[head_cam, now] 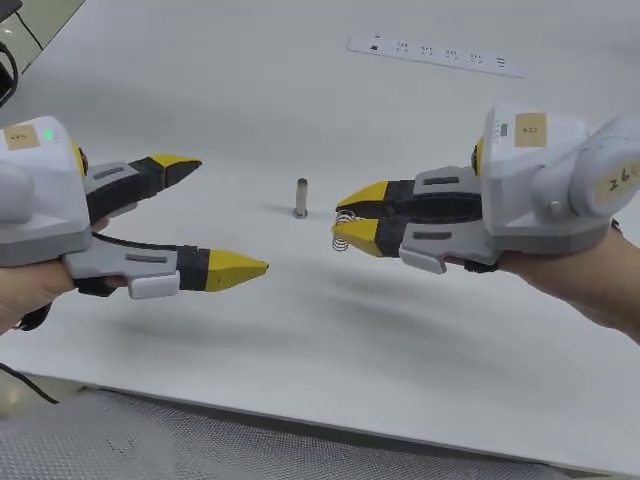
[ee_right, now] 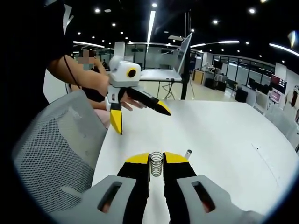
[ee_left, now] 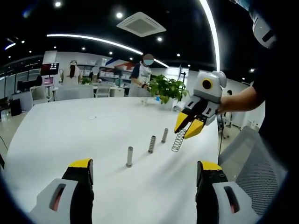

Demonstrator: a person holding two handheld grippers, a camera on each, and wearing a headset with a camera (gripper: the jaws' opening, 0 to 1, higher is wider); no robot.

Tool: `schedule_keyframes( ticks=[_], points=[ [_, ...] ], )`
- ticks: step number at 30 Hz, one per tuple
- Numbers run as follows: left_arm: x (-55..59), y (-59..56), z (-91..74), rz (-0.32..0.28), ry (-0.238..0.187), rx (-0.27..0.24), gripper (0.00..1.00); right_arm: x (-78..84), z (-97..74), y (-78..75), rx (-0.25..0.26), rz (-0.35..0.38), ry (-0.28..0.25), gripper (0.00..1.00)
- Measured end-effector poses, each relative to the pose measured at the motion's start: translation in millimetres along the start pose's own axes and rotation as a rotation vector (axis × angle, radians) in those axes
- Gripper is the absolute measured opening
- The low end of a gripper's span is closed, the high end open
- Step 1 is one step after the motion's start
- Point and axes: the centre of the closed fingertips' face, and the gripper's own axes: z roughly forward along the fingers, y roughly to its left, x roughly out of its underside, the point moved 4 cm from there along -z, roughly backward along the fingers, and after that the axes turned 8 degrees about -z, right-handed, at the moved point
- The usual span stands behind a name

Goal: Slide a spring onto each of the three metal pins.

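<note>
Right tongs (head_cam: 338, 222), spring (head_cam: 342, 240) — white table (head_cam: 400, 340), office (ee_right: 224, 70)

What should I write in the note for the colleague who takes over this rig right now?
Left gripper: open, holds nothing, hovers above the table.
Right gripper: fingers shut on a spring, held close to the pins.
Pins: three stand in a row on the table. The middle pin seems to carry a spring already. The near pin and the far pin look bare.
Done: probably one pin.
Left: slide the held spring onto a bare pin. The last pin then needs one more spring.
</note>
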Motion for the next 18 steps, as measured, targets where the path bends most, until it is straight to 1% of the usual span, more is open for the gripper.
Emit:
schedule_keyframes(
  ticks=[9, 11, 18],
  points=[
    [2.3, 2.9, -3.5, -0.011, -0.005, -0.013, 0.95, 1.7, 6.8, -6.7, 0.004, -0.002, 0.006, 0.08],
    [2.4, 4.0, -3.8, -0.012, -0.006, -0.018, 0.98, 1.2, 8.9, -9.0, 0.007, -0.006, 0.008, 0.08],
    [3.6, 5.1, -4.6, -0.015, -0.004, -0.013, 0.98, -4.9, 16.9, -19.3, 0.029, -0.015, 0.002, 0.08]
  ],
)
